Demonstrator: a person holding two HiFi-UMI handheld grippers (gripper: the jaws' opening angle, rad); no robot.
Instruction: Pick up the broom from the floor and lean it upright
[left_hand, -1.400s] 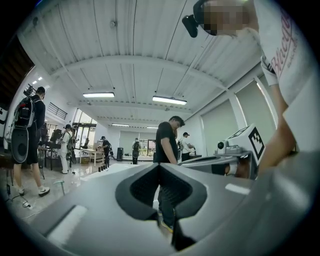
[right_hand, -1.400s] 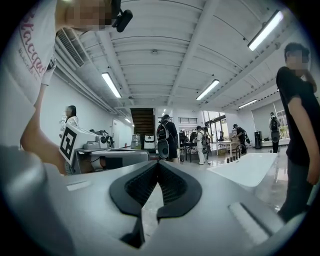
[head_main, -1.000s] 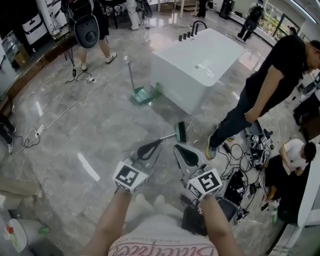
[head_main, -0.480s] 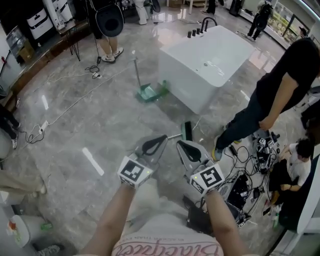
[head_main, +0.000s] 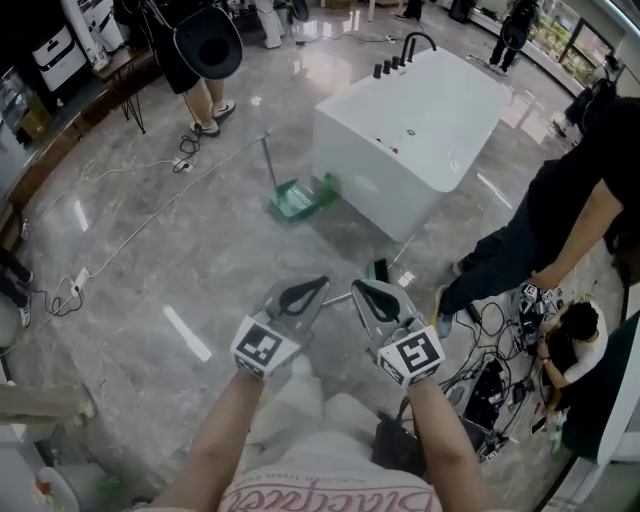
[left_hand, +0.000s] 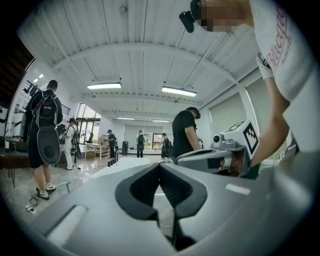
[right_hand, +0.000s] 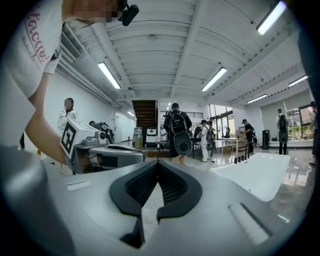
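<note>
L tool (head_main: 322, 283) & R tool (head_main: 356, 287) both closed, empty; broom (head_main: 380, 270) lies flat on floor (head_main: 200, 260) just beyond tips, handle crosswise, head nearer R tool.

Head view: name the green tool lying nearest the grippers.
The broom, flat on the floor just past the right gripper. The dustpan stands farther off by the tub, its handle upright.

Green dustpan (head_main: 293, 198) stands near the white bathtub (head_main: 410, 110)

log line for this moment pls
phase: pre-grasp | left gripper: shut, empty | right gripper: shut, empty | broom: lying on floor, not held
</note>
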